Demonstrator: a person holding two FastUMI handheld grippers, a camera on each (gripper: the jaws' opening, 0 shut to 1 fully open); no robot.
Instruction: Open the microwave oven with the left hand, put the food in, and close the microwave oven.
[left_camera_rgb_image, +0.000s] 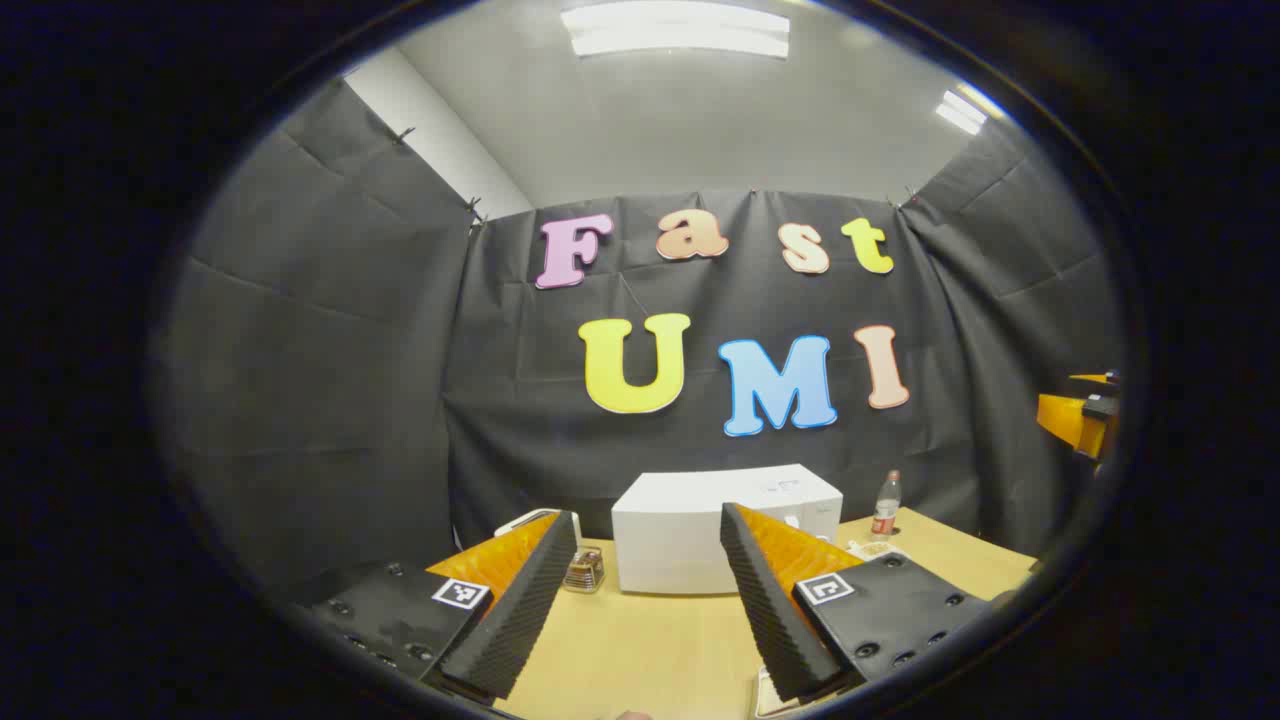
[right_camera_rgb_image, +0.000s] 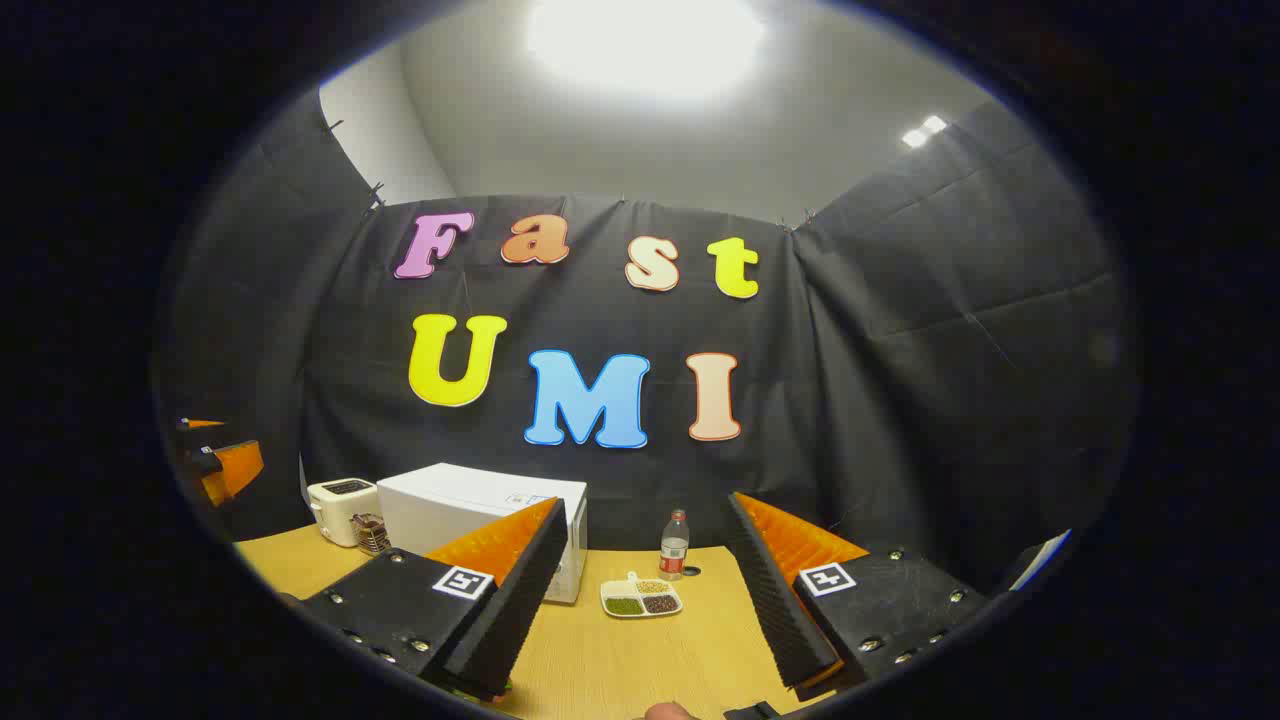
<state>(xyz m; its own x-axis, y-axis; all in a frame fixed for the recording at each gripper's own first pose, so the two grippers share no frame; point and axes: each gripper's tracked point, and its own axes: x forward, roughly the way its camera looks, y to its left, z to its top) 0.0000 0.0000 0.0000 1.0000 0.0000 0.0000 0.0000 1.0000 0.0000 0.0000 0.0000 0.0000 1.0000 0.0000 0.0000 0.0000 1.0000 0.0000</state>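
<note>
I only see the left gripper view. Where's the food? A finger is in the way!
Observer: A white tray lies on the table, right of the microwave and not touching it.
Operator: What's in it?
Observer: Three sections: green, dark brown and tan bits.
Operator: Is the other gripper holding anything?
Observer: No. The right gripper has open jaws with nothing between them.
</note>
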